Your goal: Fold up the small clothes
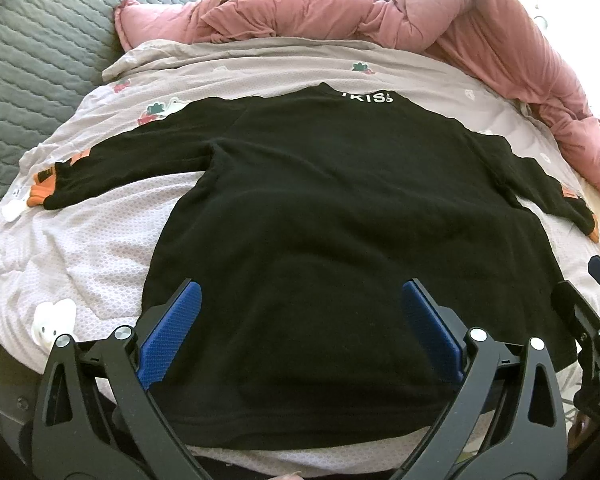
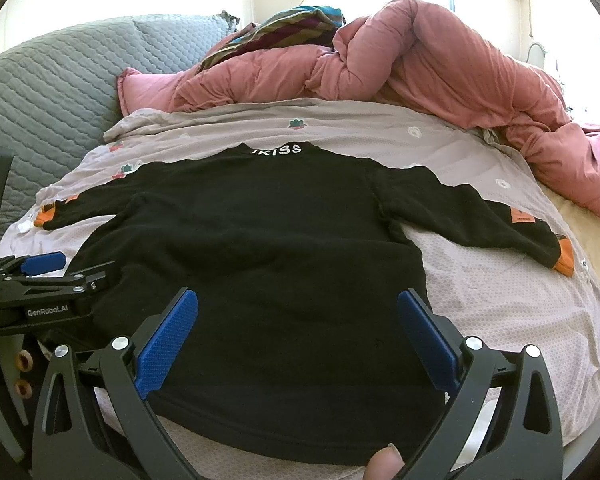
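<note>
A black sweater (image 1: 320, 240) is lying flat and face down on a bed, spread over a pale patterned sheet (image 1: 100, 248), with its hem toward 6 o'clock and its collar, bearing white lettering (image 2: 278, 149), toward 12 o'clock. Both sleeves are stretching out sideways, the orange cuffs (image 2: 563, 260) pointing toward 3 and 9 o'clock. The left gripper (image 1: 300, 332) is hovering above the hem with its jaws standing wide apart and holding nothing. The right gripper (image 2: 298, 336) is hanging over the hem too, its jaws likewise spread and empty; whether either blue pad is touching the fabric is hard to tell. A pink quilt (image 2: 440, 68) is bunching up at 1 o'clock, beyond the collar, and a grey quilted pillow (image 2: 60, 76) is sitting at 10 o'clock.
</note>
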A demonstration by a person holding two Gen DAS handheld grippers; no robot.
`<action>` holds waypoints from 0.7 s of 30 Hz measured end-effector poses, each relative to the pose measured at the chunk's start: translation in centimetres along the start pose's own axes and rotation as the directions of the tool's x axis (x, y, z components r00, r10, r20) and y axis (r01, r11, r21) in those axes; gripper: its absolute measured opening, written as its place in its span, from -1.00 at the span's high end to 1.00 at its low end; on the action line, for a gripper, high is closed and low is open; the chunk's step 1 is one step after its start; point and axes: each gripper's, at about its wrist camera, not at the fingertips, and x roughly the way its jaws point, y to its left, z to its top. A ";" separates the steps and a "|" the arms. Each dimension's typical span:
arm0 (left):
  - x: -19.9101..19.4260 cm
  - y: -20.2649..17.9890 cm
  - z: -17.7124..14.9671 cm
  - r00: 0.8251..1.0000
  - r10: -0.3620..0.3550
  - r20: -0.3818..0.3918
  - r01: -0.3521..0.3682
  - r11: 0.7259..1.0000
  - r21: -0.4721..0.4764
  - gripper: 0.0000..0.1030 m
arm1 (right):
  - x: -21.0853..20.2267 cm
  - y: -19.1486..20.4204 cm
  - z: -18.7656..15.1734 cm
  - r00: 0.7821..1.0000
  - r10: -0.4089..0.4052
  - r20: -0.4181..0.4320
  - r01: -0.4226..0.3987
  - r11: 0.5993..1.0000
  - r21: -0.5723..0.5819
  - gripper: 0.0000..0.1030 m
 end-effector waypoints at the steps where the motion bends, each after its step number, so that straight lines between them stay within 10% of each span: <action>1: 0.0 0.1 0.0 1.000 0.000 -0.001 0.000 1.000 0.001 -0.82 | 0.0 0.0 0.0 1.000 0.000 0.000 0.000 1.000 0.001 -0.92; 21: 2.5 -1.1 2.0 0.999 -0.002 -0.034 0.002 1.000 0.022 -0.82 | 1.8 -4.3 1.4 0.997 -0.080 -0.001 0.080 0.996 0.030 -0.92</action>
